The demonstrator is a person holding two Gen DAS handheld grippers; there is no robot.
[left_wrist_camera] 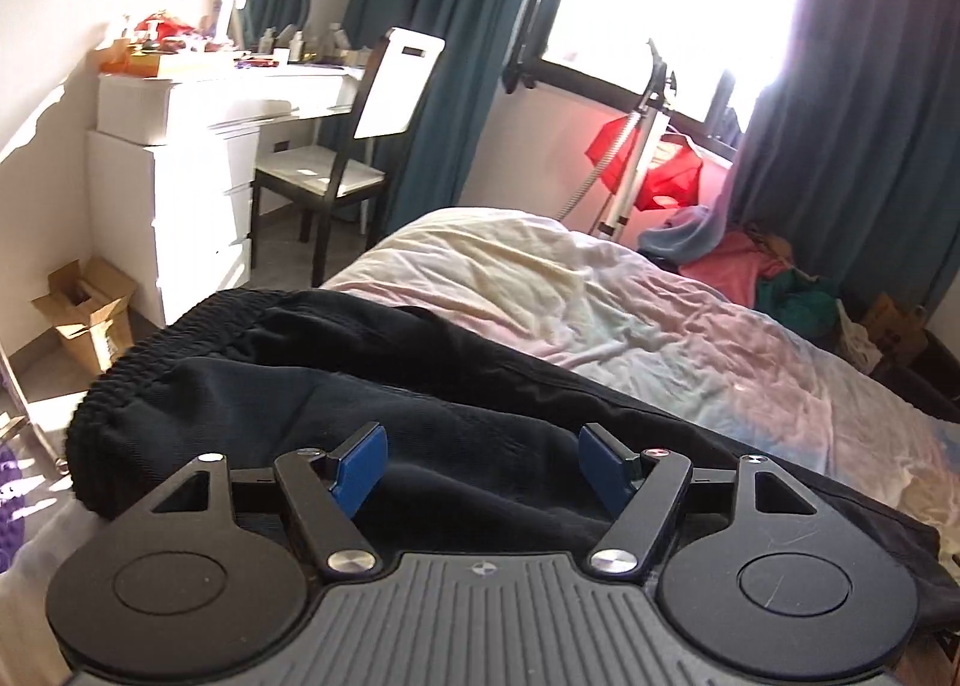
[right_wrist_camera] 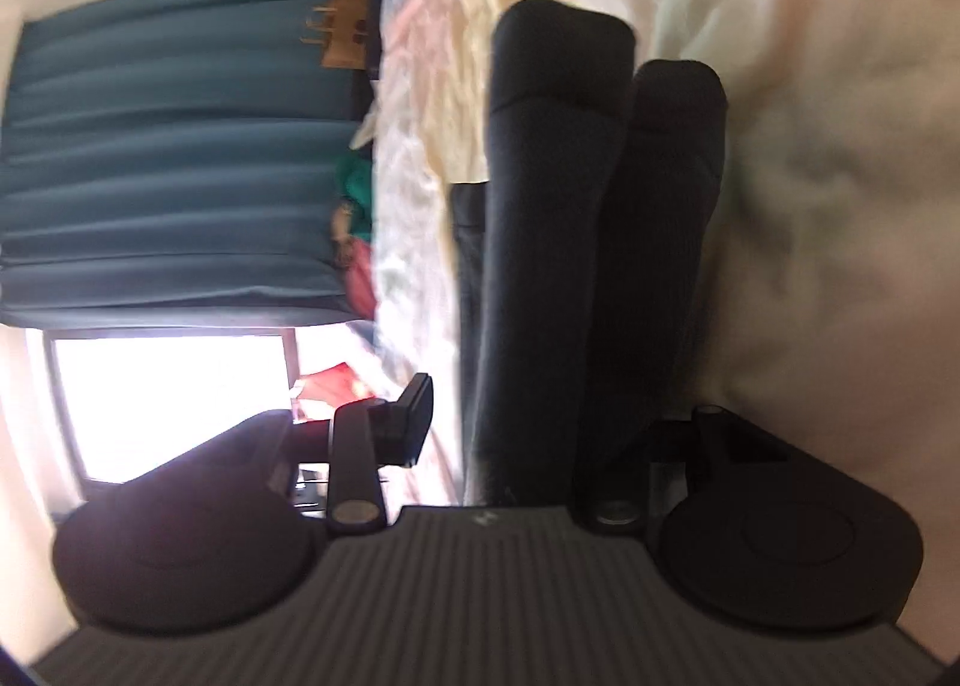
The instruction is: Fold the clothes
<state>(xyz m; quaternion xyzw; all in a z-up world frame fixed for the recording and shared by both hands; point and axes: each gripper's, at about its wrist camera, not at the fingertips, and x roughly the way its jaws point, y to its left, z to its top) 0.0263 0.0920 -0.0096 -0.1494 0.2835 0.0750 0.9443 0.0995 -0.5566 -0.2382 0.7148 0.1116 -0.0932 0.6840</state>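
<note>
Black trousers [left_wrist_camera: 372,386] lie across the bed, their ribbed elastic waistband [left_wrist_camera: 138,374] hanging at the near left edge. My left gripper [left_wrist_camera: 483,464] hovers just over the cloth, open, its blue pads [left_wrist_camera: 360,464] wide apart with nothing pinched. The right wrist view is rolled sideways and blurred. There the two trouser legs [right_wrist_camera: 540,266] stretch away side by side to their cuffs [right_wrist_camera: 564,56]. My right gripper [right_wrist_camera: 516,428] is open around the near end of the legs. Its left finger [right_wrist_camera: 414,422] stands clear of the cloth and the other finger is hidden behind it.
The bed sheet [left_wrist_camera: 630,314] is pale and wrinkled. A pile of coloured clothes [left_wrist_camera: 756,272] sits at the bed's far right. A white dresser [left_wrist_camera: 180,158] and chair [left_wrist_camera: 336,170] stand to the left, a cardboard box [left_wrist_camera: 90,314] on the floor, and teal curtains [left_wrist_camera: 444,56] by the bright window.
</note>
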